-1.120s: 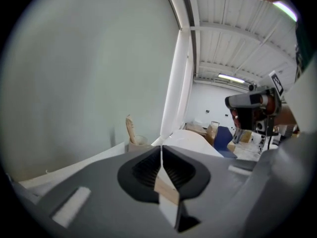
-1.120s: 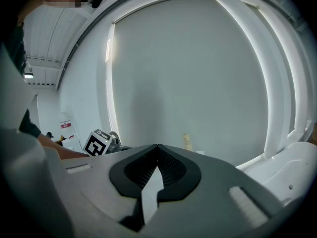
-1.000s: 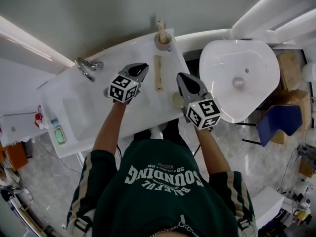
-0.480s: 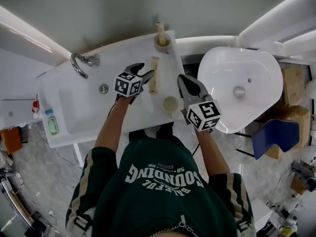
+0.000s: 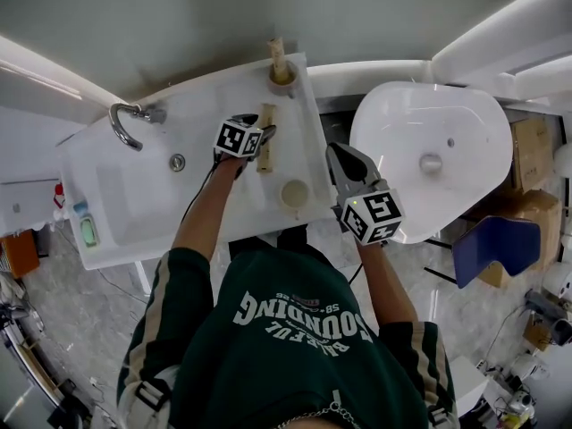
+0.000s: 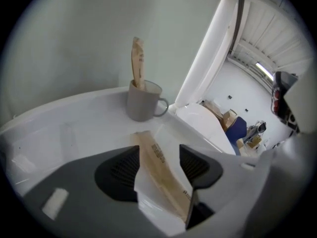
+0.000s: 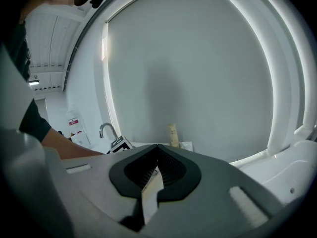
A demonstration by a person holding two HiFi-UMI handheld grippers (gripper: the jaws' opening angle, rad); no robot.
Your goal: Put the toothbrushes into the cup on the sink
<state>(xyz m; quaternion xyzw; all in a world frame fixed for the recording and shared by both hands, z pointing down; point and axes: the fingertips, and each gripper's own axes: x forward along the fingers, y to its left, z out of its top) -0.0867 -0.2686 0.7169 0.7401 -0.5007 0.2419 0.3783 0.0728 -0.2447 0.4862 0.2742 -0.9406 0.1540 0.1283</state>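
Left gripper [image 6: 159, 157]: jaws spread wide and just been opening, straddling a wrapped toothbrush [image 6: 163, 180] that lies flat on the sink counter [image 5: 214, 199]. There are gaps on both sides and the pads are not pressing. Ahead of the jaws and slightly left stands the grey cup [image 6: 142, 102] near the back wall, one wrapped toothbrush [image 6: 137, 63] upright in it. Bare counter lies between the jaws and the cup. The counter's edge runs close on the gripper's right.

Right gripper [image 7: 157, 150]: jaws closed together, nothing held, hanging just past that edge. A round cream-coloured object [image 5: 294, 193] sits to its left, near the front edge.
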